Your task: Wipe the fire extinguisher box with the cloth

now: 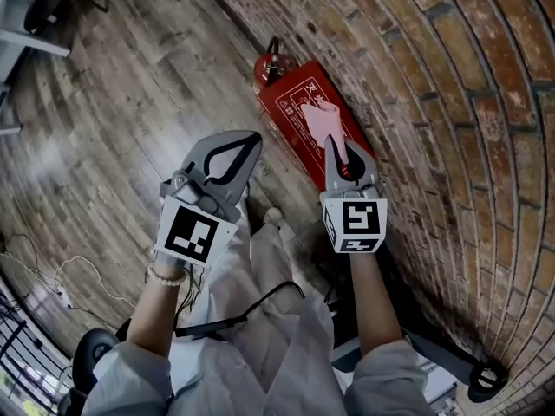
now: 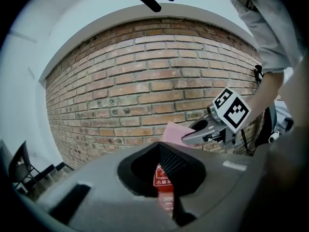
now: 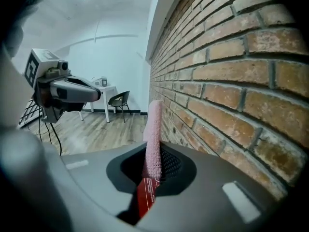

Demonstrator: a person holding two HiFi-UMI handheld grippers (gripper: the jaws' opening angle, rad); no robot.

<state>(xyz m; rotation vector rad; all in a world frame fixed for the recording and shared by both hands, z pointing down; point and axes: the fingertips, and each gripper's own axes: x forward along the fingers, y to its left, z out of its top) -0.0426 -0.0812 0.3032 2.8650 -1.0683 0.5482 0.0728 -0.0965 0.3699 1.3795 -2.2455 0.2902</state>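
The fire extinguisher box [image 1: 286, 111], a flat red case with white printed panels on its face, is lying on the wooden floor [image 1: 130, 102], close along the foot of the brick wall [image 1: 451, 102]. We are holding the cloth [image 1: 319, 121] over its face. It is a pink rag with a nubbly, knitted weave, and we cannot tell whether it is touching the red surface. Our right gripper [image 1: 336, 150] is clamping its grey jaws on the cloth; in the right gripper view the cloth is standing up between them as a narrow ribbed strip, with the red of the box just below.

Our left gripper [image 1: 250, 144] is hovering beside the box over the floor planks, its smooth grey jaws meeting at the tips with nothing between them.

A red extinguisher cylinder [image 1: 267, 63] with a black handle is sitting at the box's far end. The mortar joints are running rough and pale between the bricks. Thin cables [image 1: 52, 276] are trailing over the boards at our left, and a white desk [image 3: 104, 88] and a dark chair [image 3: 119, 99] are standing well down the room.
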